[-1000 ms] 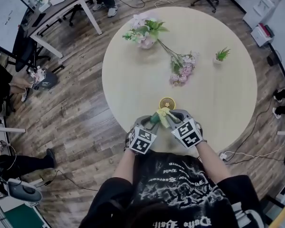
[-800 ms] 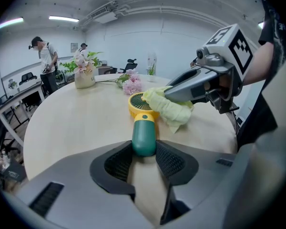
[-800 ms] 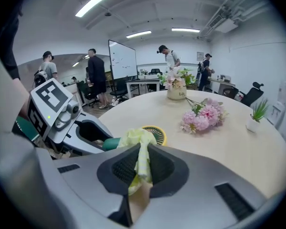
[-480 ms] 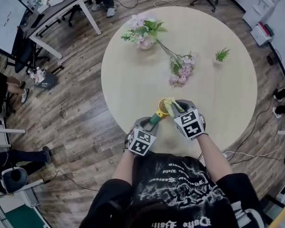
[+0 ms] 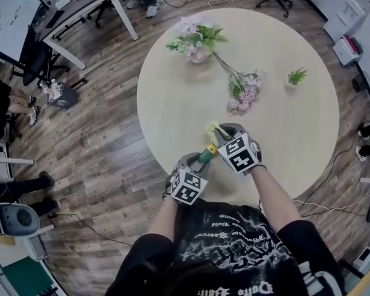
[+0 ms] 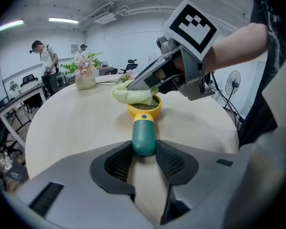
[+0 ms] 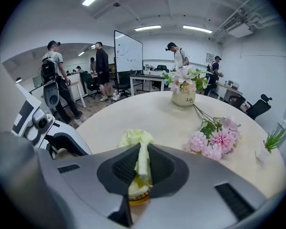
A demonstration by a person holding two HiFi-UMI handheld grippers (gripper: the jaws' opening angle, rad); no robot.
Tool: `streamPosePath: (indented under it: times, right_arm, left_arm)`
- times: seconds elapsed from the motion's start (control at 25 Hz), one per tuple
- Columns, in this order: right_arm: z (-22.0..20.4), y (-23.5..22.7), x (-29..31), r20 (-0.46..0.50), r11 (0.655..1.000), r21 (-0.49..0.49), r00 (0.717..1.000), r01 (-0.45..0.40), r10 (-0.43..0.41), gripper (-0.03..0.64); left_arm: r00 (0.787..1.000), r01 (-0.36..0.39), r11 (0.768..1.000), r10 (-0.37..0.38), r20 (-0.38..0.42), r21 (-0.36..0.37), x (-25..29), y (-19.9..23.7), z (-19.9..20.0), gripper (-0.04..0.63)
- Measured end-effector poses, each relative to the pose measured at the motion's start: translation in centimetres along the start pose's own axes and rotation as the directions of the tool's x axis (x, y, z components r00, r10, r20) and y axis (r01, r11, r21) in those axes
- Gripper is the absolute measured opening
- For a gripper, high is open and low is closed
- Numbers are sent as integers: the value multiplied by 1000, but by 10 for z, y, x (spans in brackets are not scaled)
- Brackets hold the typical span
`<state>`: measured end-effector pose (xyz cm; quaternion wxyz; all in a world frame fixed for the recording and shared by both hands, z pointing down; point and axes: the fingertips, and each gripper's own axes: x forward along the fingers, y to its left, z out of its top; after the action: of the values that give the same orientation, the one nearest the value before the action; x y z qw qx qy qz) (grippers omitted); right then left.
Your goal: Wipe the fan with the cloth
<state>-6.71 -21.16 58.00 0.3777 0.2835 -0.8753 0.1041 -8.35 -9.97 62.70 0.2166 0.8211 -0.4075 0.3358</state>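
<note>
Wiping is judged under way: the fan (image 6: 144, 130) is pinched at its handle by the left gripper (image 6: 144, 152) fingers, and the cloth (image 7: 139, 147), pinched by the right gripper (image 7: 142, 170) fingers, is to be drawn across the grille (image 6: 151, 107).

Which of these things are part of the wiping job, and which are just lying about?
In the job: fan, cloth, left gripper holding the fan, right gripper holding the cloth.
Lying about: vase of flowers, loose flowers, potted plant.
</note>
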Motion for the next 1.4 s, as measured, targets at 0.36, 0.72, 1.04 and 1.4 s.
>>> streamPosePath:
  times: [0.36,0.72,1.04,1.4]
  right_arm:
    - [-8,18,-14,29,999,-41,1000,3,-2,43]
    - [-25,47,-41,134,996,59,990,-62,53,44]
    - [-45,87,-31,32,965,-212,986,-153,163,43]
    - [-66,94,-33,-34,967,-161,980,-199,196,43]
  left_arm:
    - [1000,10,1000,-10,-5,-11,0,1,-1,175]
    - [999,38,996,-39,-12,-77,1,4,-2,175]
    - [992,117,979,-123,-26,-169,0,6,0,173]
    - [973,206,952,-224,-55,-229,-6,3,2,173]
